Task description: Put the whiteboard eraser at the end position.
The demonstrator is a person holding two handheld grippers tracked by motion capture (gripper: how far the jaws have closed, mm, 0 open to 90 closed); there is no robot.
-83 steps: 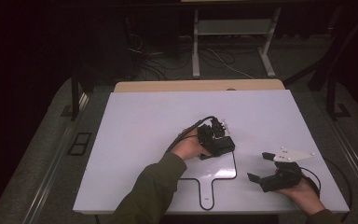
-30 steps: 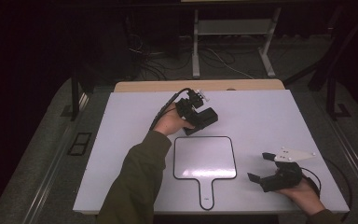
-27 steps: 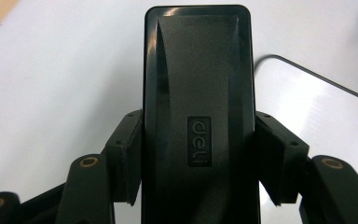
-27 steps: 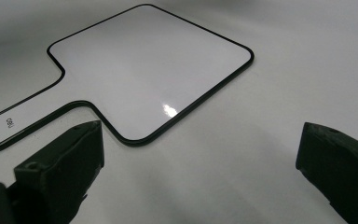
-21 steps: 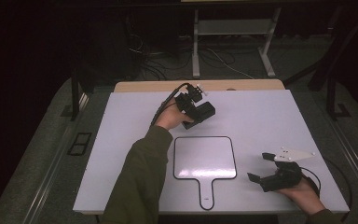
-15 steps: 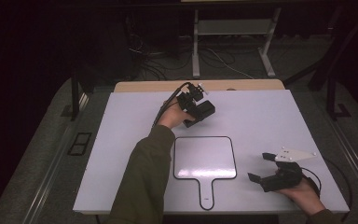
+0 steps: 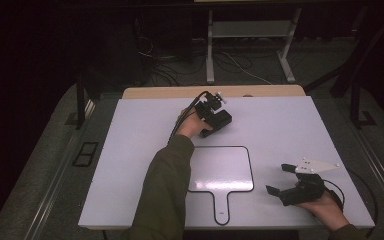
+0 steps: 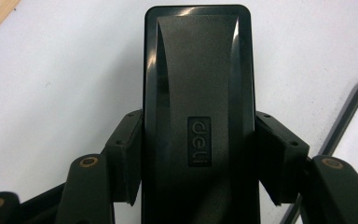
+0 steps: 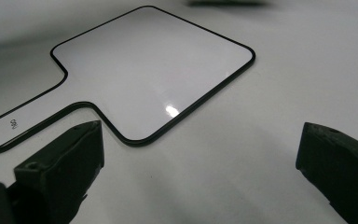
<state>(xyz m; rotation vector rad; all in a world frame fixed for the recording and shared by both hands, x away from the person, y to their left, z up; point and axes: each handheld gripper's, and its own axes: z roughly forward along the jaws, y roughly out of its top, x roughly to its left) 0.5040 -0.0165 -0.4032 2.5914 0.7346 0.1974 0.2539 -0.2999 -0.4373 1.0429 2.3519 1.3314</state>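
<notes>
A black block-shaped eraser [image 8: 198, 88] with a small embossed label sits between the jaws of my left gripper [image 8: 198, 154], which is shut on its two long sides. In the high view this gripper [image 7: 221, 119] and the eraser [image 7: 225, 118] are low over the white table, beyond the far edge of the paddle-shaped whiteboard [image 7: 221, 169]. Whether the eraser touches the table I cannot tell. My right gripper [image 7: 276, 178] stands open and empty at the near right. Its view looks across the whiteboard [image 9: 149, 70], and nothing lies between the spread jaws of that gripper [image 9: 200, 144].
The white table [image 7: 300, 125] has a wooden strip [image 7: 180, 92] along its far edge. The whiteboard's handle [image 7: 222, 207] points toward the near edge. Cables and metal stand legs [image 7: 210, 55] lie on the floor beyond the table.
My left gripper carried the eraser from over the whiteboard's far right corner to the far middle of the table, then drifted a little farther and lower. The right gripper has kept still.
</notes>
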